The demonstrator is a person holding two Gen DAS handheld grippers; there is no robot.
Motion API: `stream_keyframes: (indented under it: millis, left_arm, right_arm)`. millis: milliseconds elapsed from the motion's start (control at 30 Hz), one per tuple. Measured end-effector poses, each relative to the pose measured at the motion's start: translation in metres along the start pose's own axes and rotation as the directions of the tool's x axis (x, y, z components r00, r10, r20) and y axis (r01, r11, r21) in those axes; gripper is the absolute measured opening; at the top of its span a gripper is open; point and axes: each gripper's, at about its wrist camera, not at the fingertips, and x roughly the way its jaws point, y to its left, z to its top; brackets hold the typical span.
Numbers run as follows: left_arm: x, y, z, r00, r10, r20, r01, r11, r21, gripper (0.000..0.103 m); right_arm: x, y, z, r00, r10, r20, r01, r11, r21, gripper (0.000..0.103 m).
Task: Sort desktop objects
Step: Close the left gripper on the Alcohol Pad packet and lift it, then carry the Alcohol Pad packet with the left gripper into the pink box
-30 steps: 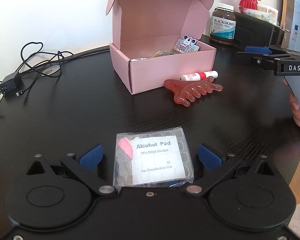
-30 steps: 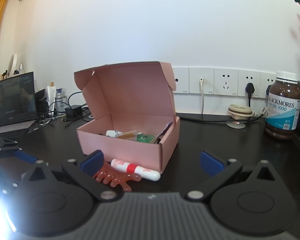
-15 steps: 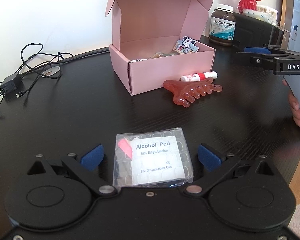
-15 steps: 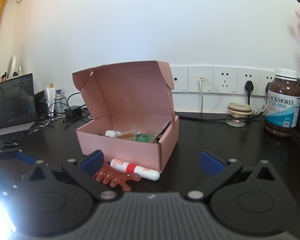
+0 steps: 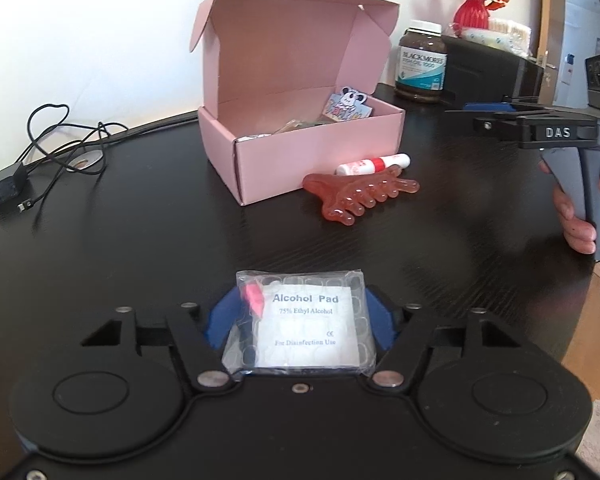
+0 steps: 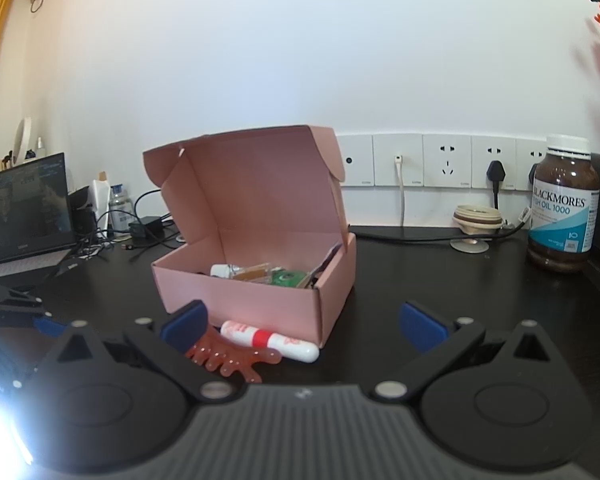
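One pink box (image 5: 300, 148); one alcohol pad packet (image 5: 300, 326); one red comb (image 5: 360, 196); one white-and-red tube (image 5: 374, 164); one brown supplement bottle (image 6: 564, 204); two grippers, left gripper (image 5: 300, 320) and right gripper (image 6: 304, 324).

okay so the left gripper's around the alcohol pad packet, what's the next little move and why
Probably lift the alcohol pad packet just off the table. The left hand-held gripper has just been closing, and its blue pads now sit against the packet's sides. The open pink box lies straight ahead, so a small lift clears the way to carry it there.
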Motion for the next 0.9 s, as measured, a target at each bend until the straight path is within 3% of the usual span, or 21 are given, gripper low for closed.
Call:
stream_keyframes:
  millis: [200, 433, 900]
  left_arm:
    - [-0.005, -0.002, -0.001, 0.999, 0.000, 0.032, 0.000, 1.000, 0.007, 0.055]
    - [-0.011, -0.002, -0.002, 0.997, 0.023, 0.074, -0.023, 1.000, -0.008, 0.054]
    - [-0.008, 0.000, 0.000, 0.998, 0.025, 0.051, -0.024, 1.000, -0.007, 0.054]
  right_arm:
    - [0.000, -0.002, 0.000, 1.000, 0.003, -0.001, -0.003, 1.000, 0.014, 0.102]
    - [0.000, -0.003, 0.000, 1.000, 0.006, -0.003, -0.006, 1.000, 0.020, 0.102]
    - [0.000, -0.004, 0.000, 1.000, 0.009, -0.009, -0.008, 1.000, 0.025, 0.102]
